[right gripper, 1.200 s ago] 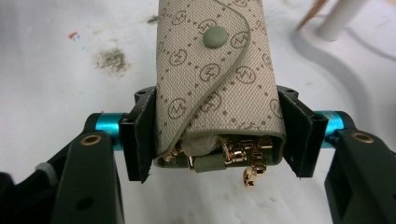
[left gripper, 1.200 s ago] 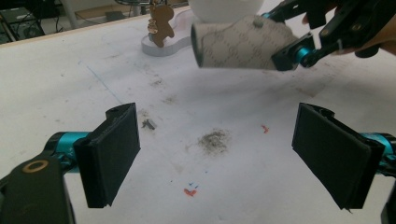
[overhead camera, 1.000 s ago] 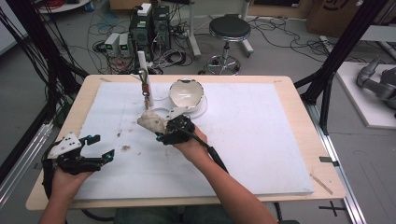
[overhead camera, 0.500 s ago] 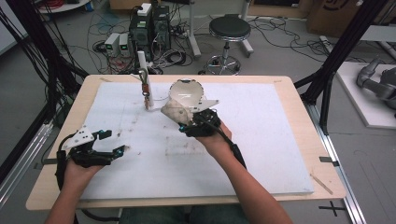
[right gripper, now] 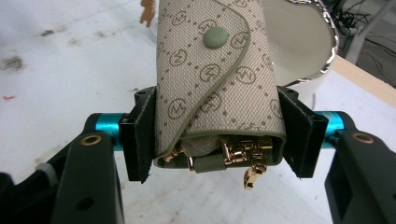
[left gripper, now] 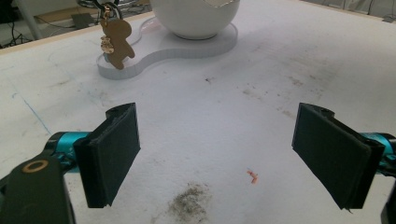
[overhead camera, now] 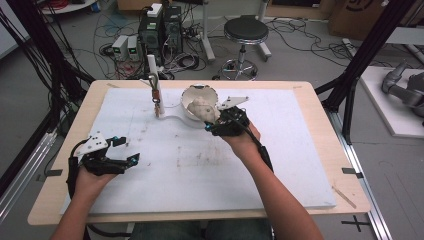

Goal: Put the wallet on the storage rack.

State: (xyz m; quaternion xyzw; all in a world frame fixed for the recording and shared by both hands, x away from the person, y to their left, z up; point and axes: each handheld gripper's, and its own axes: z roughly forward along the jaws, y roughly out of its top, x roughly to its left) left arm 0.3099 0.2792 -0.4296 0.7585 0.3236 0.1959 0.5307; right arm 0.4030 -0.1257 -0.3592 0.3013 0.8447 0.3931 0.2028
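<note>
In the high view the pouch [overhead camera: 202, 107] is half hidden against the white bowl [overhead camera: 192, 100] at the far middle of the bench [overhead camera: 300, 165]; the right claw [overhead camera: 216, 120] reaches forward holding it at the bowl's rim; the left claw [overhead camera: 125, 152] rests near left, jaws spread. In the left gripper view its jaws stand wide apart, gripping nothing; a small brown charm [left gripper: 114, 42] hangs far left, its top cut off. In the right gripper view both jaws clamp the monogrammed pouch's [right gripper: 215, 79] sides; gold hardware [right gripper: 243, 156] spills from its near end.
</note>
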